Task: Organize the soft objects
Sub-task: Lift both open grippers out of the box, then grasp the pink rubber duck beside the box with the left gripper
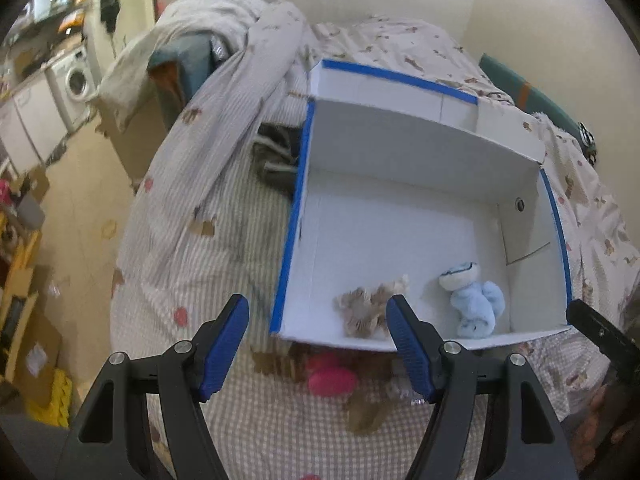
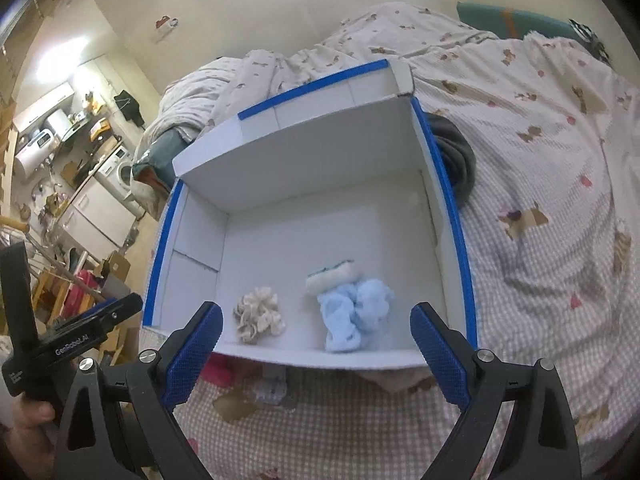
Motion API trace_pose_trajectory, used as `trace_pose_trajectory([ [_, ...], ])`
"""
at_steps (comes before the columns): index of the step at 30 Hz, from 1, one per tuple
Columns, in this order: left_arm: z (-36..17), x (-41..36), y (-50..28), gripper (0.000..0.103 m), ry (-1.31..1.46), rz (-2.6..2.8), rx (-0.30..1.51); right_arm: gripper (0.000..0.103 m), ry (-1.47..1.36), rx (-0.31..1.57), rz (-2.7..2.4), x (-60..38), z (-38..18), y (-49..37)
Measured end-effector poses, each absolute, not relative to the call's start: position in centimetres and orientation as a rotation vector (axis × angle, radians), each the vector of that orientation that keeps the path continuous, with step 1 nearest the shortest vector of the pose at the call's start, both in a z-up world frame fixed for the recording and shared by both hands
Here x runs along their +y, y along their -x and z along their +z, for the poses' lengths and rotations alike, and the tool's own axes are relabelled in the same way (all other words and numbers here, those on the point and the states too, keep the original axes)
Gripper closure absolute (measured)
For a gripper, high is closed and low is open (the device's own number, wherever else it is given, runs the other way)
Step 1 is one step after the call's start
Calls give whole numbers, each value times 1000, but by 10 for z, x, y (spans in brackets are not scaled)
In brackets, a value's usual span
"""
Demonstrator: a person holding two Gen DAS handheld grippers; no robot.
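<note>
A white box with blue-taped edges (image 1: 298, 216) (image 2: 460, 232) lies open on the bed. Inside near its front wall lie a beige scrunchie (image 1: 366, 310) (image 2: 258, 314) and a light blue fuzzy sock bundle (image 1: 474, 300) (image 2: 352, 306). A pink soft object (image 1: 332, 378) (image 2: 218, 370) lies on the bed just in front of the box. My left gripper (image 1: 318, 348) is open and empty above the pink object. My right gripper (image 2: 316, 356) is open and empty over the box's front wall.
A dark grey garment (image 1: 276, 156) (image 2: 460, 156) lies on the bed beside the box. A rumpled patterned duvet (image 1: 224, 92) is piled behind. The bed's edge drops to the floor at left, with cardboard and a washing machine (image 1: 78, 78) beyond.
</note>
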State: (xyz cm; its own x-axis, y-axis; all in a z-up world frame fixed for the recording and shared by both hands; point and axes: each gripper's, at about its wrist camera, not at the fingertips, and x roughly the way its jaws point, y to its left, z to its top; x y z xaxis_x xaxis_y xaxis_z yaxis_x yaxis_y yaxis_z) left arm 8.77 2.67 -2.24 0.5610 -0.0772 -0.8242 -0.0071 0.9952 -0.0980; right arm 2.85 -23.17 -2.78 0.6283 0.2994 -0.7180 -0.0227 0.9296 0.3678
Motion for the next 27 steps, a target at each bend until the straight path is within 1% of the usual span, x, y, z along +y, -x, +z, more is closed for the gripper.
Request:
trace_pose_trajectory([
  [4, -28, 33, -80, 34, 135, -52, 998, 2, -355, 895, 181, -232, -34, -20],
  [10, -27, 29, -70, 34, 61, -57, 981, 2, -337, 909, 202, -227, -35, -13],
  [16, -30, 34, -73, 34, 80, -25, 997, 2, -328, 921, 230, -222, -32, -8],
  [20, -37, 38, -77, 34, 77, 3, 1006, 2, -262, 923, 258, -218, -32, -4],
  [22, -44, 41, -79, 34, 79, 25, 1034, 2, -261, 938, 248, -222, -40, -2],
  [27, -64, 46, -84, 34, 90, 40, 1122, 2, -377, 986, 212, -234, -60, -7],
])
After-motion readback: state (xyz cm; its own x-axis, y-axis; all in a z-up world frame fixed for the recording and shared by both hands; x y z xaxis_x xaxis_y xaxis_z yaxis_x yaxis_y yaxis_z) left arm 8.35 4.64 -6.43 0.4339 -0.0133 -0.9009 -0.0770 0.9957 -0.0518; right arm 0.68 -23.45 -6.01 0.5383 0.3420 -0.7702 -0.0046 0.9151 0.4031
